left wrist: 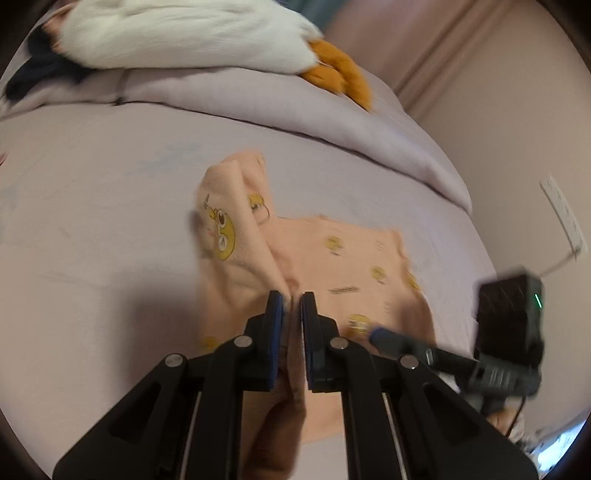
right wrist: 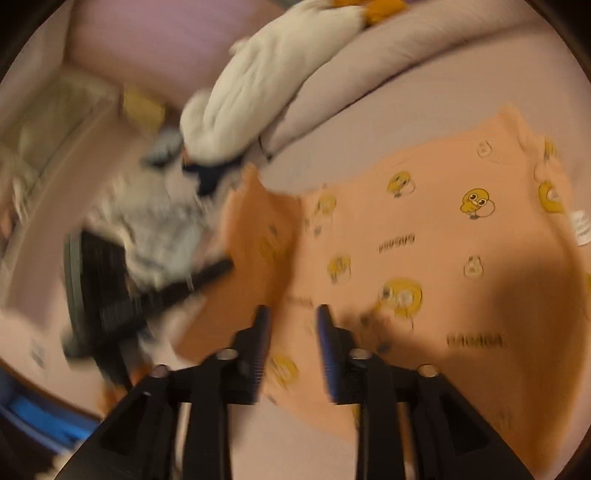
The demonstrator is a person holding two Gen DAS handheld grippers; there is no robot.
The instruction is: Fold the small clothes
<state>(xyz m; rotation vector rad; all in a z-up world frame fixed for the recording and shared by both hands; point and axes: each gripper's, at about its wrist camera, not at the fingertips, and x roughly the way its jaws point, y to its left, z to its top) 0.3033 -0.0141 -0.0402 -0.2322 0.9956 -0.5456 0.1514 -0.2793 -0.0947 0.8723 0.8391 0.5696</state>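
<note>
Home bedroom: bed (left wrist: 92,221) with pale lilac sheet, rolled duvet (left wrist: 332,122), white plush toy (left wrist: 184,33), pink wall (left wrist: 517,129) with socket (left wrist: 563,216).

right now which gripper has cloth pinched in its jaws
The left gripper: its jaws are shut on a lifted fold of the peach garment. The right gripper is open above it.

Lilac bedsheet (left wrist: 92,221) under the fingers, rolled duvet (left wrist: 332,122) & white plush toy (left wrist: 177,33) ahead of them; pinkish wall (left wrist: 498,110) w/ white socket (left wrist: 563,214) to their right.
</note>
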